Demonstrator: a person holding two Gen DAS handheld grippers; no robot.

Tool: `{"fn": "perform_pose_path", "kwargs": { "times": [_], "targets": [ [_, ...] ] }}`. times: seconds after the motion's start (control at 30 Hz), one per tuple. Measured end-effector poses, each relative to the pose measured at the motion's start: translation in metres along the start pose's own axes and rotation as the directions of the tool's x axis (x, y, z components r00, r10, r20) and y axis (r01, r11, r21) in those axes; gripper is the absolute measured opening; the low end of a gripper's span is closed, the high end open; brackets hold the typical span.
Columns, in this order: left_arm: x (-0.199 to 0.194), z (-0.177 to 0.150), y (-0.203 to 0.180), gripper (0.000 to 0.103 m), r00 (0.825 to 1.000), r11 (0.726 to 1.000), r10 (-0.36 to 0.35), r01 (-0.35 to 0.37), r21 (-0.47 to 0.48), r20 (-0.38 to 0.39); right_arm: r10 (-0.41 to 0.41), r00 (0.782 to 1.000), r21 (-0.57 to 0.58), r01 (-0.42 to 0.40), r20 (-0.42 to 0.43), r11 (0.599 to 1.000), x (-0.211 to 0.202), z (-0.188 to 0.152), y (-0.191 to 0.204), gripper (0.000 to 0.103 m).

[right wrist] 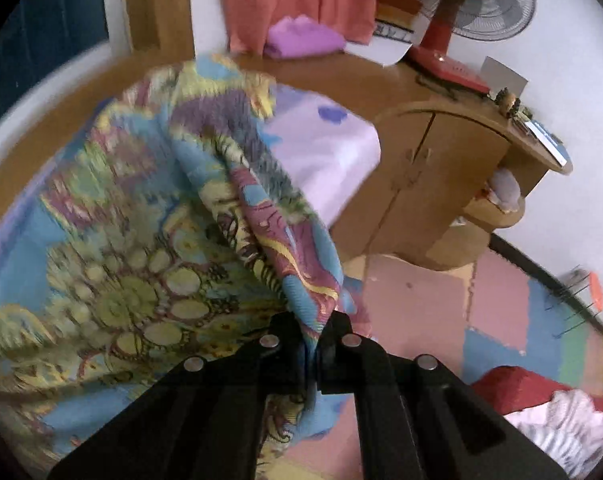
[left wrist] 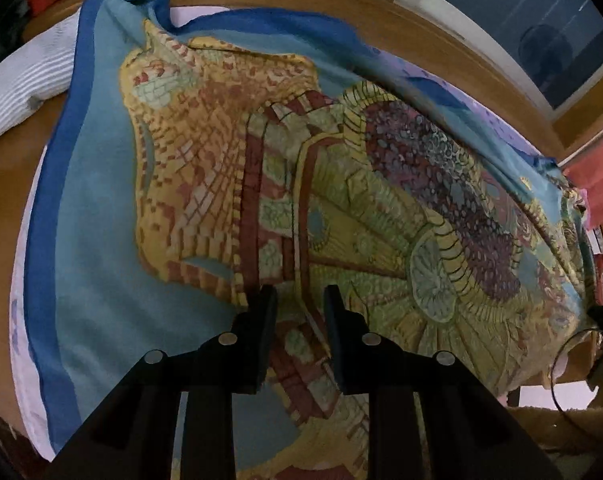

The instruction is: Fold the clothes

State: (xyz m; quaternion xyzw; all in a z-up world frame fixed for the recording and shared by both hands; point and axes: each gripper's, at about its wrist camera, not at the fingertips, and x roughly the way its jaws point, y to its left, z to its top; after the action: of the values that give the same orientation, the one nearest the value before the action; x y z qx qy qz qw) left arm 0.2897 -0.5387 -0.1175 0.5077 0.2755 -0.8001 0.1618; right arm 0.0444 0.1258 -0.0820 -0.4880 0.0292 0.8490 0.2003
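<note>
A large patterned cloth, light blue with a darker blue border and a dense yellow, red, green and purple design, lies spread across a bed and fills most of the left wrist view. Beneath it, a pale lilac bedsheet shows along the lower left edge of the frame. A white striped pillow sits at the upper left, partly under the cloth's border. A wooden bed frame curves across the top of the frame, with a dark window above it at the upper right.

The left tongs appear at the bottom centre of that view, hovering over the cloth with their two black fingers apart and nothing between them.

In the right wrist view, the right tongs at the bottom centre are clamped on a bunched fold of the same cloth, which rises from the fingers as a ridge towards the upper left; this part is blurred. The rest of the cloth drapes over the bed on the left side of the frame. The lilac bedsheet is bare at the centre.

To the right stands a wooden cabinet. A red fan stands at the upper right. A folded purple garment lies at the top centre. The floor at the lower right is covered in pink, blue and green mats.
</note>
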Motion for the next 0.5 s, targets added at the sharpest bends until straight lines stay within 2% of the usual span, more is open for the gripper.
{"fn": "perform_pose_path", "kwargs": {
  "times": [0.1,0.17,0.23,0.3,0.37,0.4,0.43,0.5],
  "targets": [
    [-0.004,-0.004,0.004,0.024,1.000,1.000,-0.001,0.001,0.004,-0.007,-0.036,0.997,-0.111,0.027,-0.073,0.993,0.012,-0.011,0.016,0.003],
    [-0.007,-0.008,0.007,0.024,1.000,1.000,0.004,-0.004,0.000,-0.009,-0.055,0.996,-0.164,0.043,-0.071,0.985,-0.001,-0.017,0.023,0.007],
    [-0.013,-0.011,0.012,0.024,1.000,1.000,0.026,-0.026,-0.006,-0.003,-0.073,0.997,-0.201,0.071,-0.002,0.977,-0.029,-0.016,0.033,0.016],
    [-0.020,-0.012,0.017,0.024,0.997,0.998,0.069,-0.069,-0.013,0.019,-0.060,0.992,-0.231,0.085,0.113,0.969,-0.072,-0.014,0.043,0.032],
    [-0.026,-0.012,0.025,0.024,0.993,0.994,0.109,-0.108,-0.035,0.034,0.014,0.973,-0.297,0.056,0.231,0.953,-0.113,-0.009,0.061,0.066],
    [-0.028,-0.012,0.032,0.024,0.991,0.990,0.126,-0.123,-0.063,0.039,0.072,0.958,-0.344,0.030,0.277,0.938,-0.129,-0.005,0.073,0.071],
    [-0.031,-0.012,0.041,0.025,0.991,0.987,0.130,-0.126,-0.097,0.041,0.140,0.949,-0.403,-0.014,0.284,0.915,-0.134,0.001,0.091,0.074],
    [-0.033,-0.009,0.055,0.030,0.991,0.980,0.126,-0.118,-0.163,0.041,0.266,0.937,-0.512,-0.118,0.227,0.851,-0.132,0.018,0.135,0.074]
  ]
}}
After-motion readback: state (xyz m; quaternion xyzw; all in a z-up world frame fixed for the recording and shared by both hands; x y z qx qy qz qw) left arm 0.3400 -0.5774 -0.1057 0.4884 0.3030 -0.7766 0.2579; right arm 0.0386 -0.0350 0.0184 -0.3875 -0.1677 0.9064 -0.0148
